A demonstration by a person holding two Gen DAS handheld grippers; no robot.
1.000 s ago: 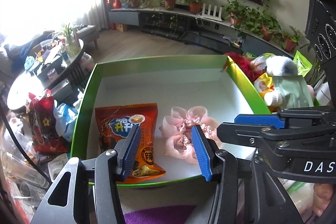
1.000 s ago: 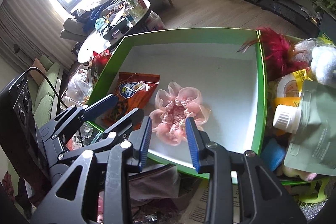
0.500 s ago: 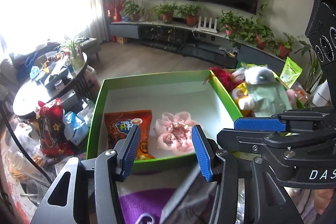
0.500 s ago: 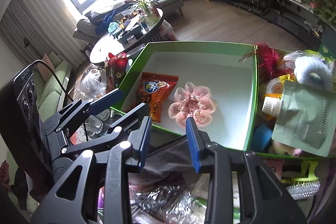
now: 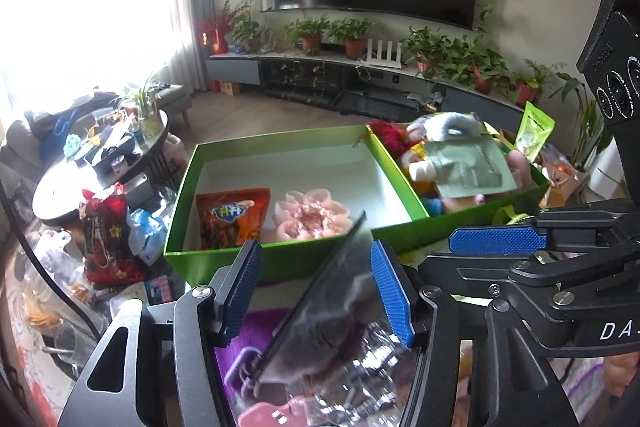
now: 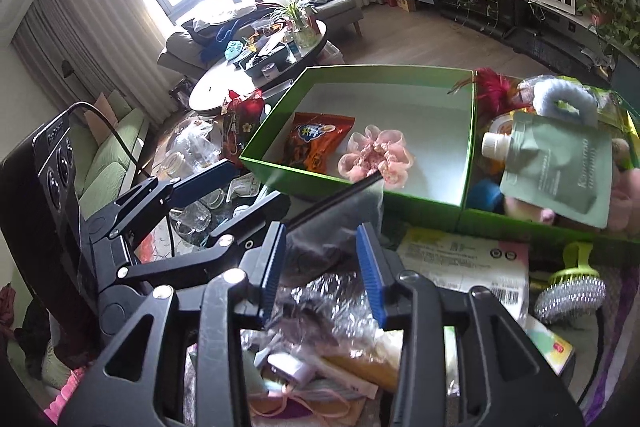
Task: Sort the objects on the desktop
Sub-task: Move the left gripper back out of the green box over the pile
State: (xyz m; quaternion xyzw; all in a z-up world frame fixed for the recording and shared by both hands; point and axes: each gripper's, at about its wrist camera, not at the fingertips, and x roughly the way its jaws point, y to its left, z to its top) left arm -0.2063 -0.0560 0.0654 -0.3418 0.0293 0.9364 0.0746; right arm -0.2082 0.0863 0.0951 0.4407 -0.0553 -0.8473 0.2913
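Jaws of both grippers opening; dark zip bag (image 5: 320,311) lies between, unpressed.

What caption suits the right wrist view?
Right gripper opening, empty, above clutter; snack bag and pink flower lie in the green box.

Both wrist views look forward-down over desk clutter, near; share green box (image 5: 280,263) (image 6: 360,187).

green box (image 5: 280,263): matt card | snack bag (image 5: 230,217): glossy foil | hairbrush (image 6: 570,293): plastic
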